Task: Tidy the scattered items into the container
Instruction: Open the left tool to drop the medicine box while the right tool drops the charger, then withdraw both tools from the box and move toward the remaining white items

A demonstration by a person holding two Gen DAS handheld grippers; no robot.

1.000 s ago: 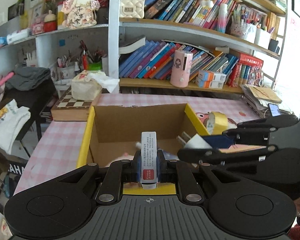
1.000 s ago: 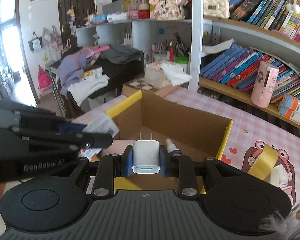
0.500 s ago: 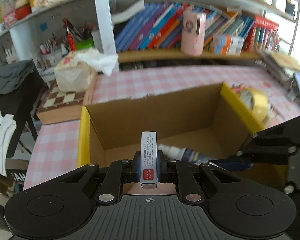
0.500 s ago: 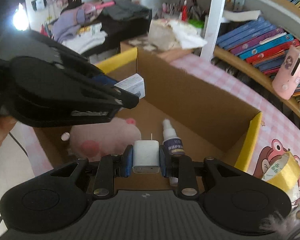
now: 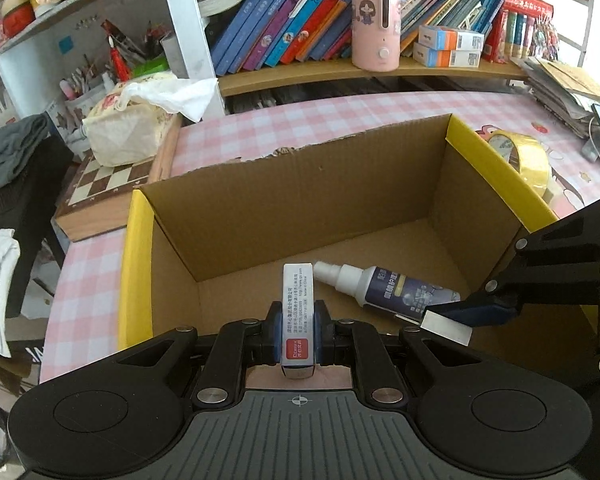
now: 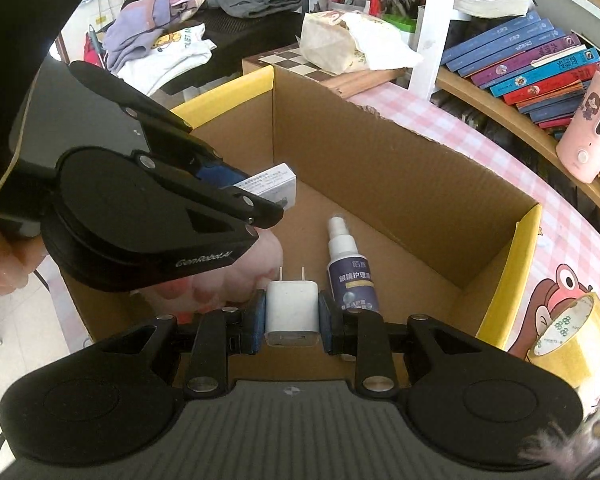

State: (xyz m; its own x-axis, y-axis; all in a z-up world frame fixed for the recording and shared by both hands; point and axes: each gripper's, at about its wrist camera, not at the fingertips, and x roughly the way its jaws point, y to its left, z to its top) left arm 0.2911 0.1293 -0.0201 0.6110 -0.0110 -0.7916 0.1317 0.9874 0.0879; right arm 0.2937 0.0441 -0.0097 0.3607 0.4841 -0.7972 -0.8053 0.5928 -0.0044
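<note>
An open cardboard box [image 5: 300,184] with yellow flaps stands on the pink checked table; it also shows in the right wrist view [image 6: 400,176]. My left gripper [image 5: 297,326] is shut on a small white carton [image 5: 297,312] with a red label, held inside the box; the carton also shows in the right wrist view [image 6: 270,184]. My right gripper [image 6: 292,316] is shut on a white plug charger [image 6: 291,308], also over the box floor. A spray bottle [image 5: 384,286] lies on the box floor. A pink plush toy [image 6: 224,284] lies under my left gripper.
A roll of yellow tape [image 5: 520,156] stands on the table right of the box. A chessboard box [image 5: 108,188] with a tissue pack [image 5: 132,128] sits at the box's far left corner. Bookshelves [image 5: 340,40] stand behind the table.
Both grippers have moved forward and down into the box, still holding their items. The box interior now fills both views.
</note>
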